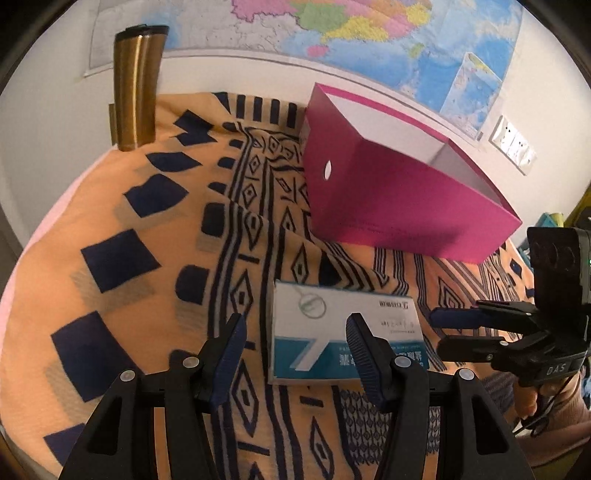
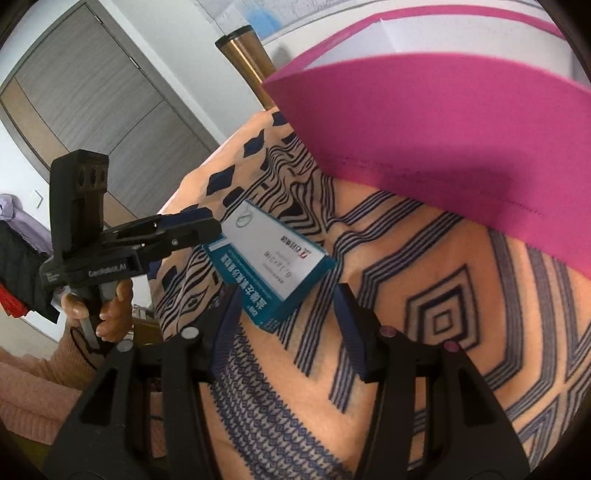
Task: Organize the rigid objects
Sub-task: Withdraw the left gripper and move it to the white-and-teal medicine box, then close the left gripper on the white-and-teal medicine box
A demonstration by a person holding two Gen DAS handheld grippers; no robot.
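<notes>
From the left wrist we looked forward and steeply down along the left tool (image 1: 295,332), close above the patterned cloth (image 1: 147,258), facing the wall map (image 1: 369,29). From the right wrist we looked down along the right tool (image 2: 288,306), nearer still, angled toward the wardrobe doors (image 2: 92,92). Both views shared the white-and-teal box (image 1: 332,332) (image 2: 273,258), the magenta box (image 1: 388,195) (image 2: 443,129), the gold tumbler (image 1: 136,88) (image 2: 247,62), and each caught the other tool at its edge.

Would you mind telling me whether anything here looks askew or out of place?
The patterned orange cloth is rumpled into folds beside the open magenta cardboard box, which sits skewed to its stripes. Nothing looks spilled or damaged.
</notes>
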